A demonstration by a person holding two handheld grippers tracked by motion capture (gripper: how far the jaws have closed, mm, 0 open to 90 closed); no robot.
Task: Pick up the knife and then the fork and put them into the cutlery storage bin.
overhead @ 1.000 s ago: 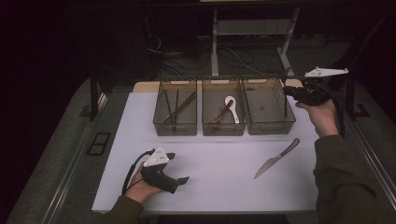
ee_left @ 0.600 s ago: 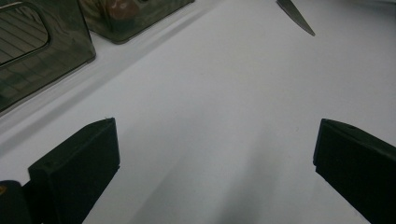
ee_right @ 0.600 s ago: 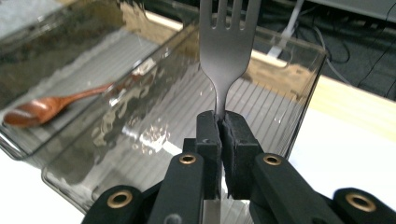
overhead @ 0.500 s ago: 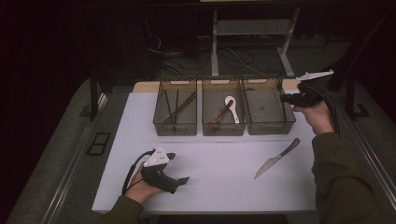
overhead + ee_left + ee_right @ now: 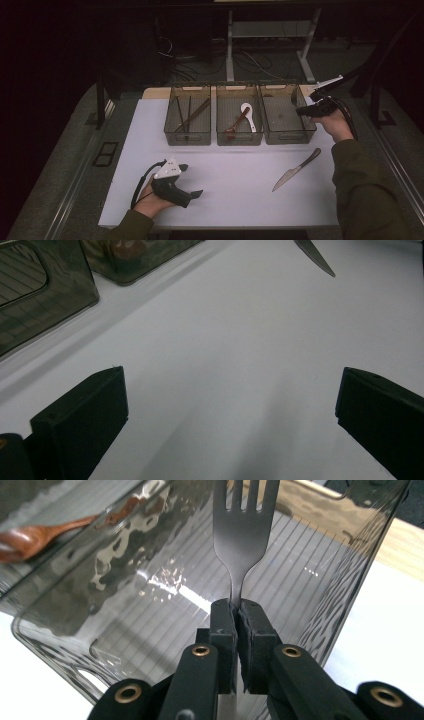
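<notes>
We have the jaws of our right gripper (image 5: 235, 611) clenched on the neck of a dark metal fork (image 5: 241, 525), gripping it just below where the handle widens into the head. The tines point away from us, over the open top of the right bin (image 5: 320, 580), a smoky see-through bin with a ribbed floor; whether the fork touches the bin we cannot tell. In the high view our right gripper (image 5: 306, 109) sits at that bin's (image 5: 287, 135) far right corner, our hand wrapped round its body and its cable trailing back over the wrist.

The jaws of our left gripper (image 5: 230, 405) are released, standing wide apart with nothing but bare white surface (image 5: 240, 350) between them. In the high view that left gripper (image 5: 192, 194) rests low near the front edge of the surface (image 5: 225, 165), pointing to the right.

Further out, a knife (image 5: 296, 170) lies flat on the surface in front of the right bin, blade toward us and handle toward the bins. The middle bin (image 5: 239, 137) holds a wooden spoon (image 5: 236, 125) and a white spoon (image 5: 248, 114). The left bin (image 5: 187, 136) holds several dark sticks, probably chopsticks (image 5: 189, 116).
</notes>
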